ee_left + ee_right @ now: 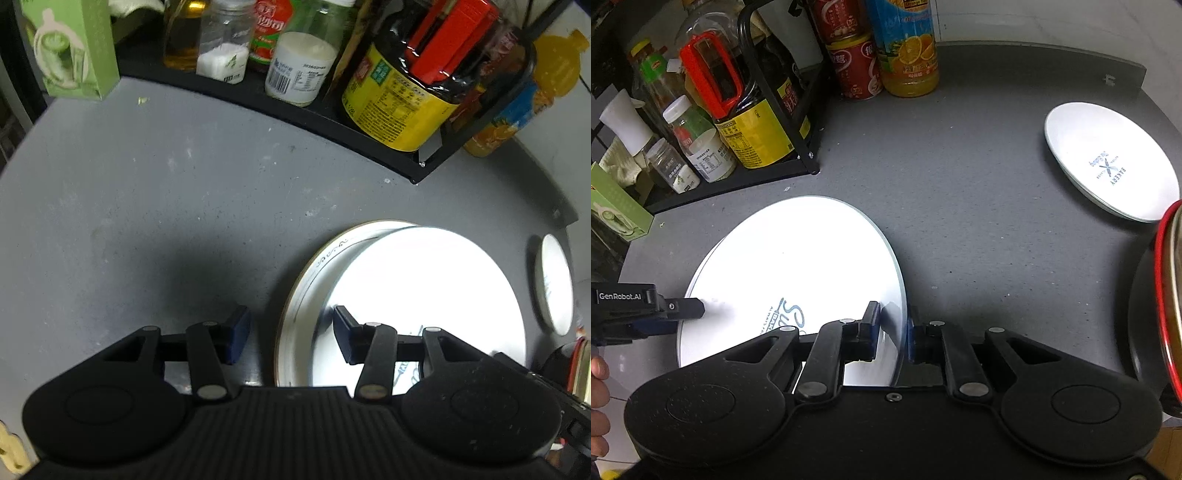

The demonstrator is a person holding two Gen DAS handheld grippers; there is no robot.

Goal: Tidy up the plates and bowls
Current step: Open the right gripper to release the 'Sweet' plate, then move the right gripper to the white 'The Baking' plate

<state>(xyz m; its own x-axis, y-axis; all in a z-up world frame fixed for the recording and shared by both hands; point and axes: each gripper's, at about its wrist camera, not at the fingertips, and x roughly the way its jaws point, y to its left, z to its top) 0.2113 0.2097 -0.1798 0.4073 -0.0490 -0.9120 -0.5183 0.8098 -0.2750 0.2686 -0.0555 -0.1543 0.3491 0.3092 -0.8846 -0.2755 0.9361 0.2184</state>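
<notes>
A large white plate [424,295] lies on top of a second plate with a patterned rim [306,273] on the grey counter. My left gripper [291,332] is open. Its right finger hovers over the stack, its left finger over the counter, and the stack's left edge lies between them untouched. In the right wrist view the same top plate [798,258] fills the middle. My right gripper [892,334] straddles its right rim, with a slim gap showing beside the pads. A smaller white plate with printed lettering [1108,162] sits apart at the far right.
A black rack [369,147] of sauce bottles and jars lines the back. A green box [74,48] stands at the back left, and an orange juice bottle [908,48] and red cans [853,66] at the back. A red-rimmed vessel [1165,295] sits at the right edge. A person's hand [598,369] shows at the left.
</notes>
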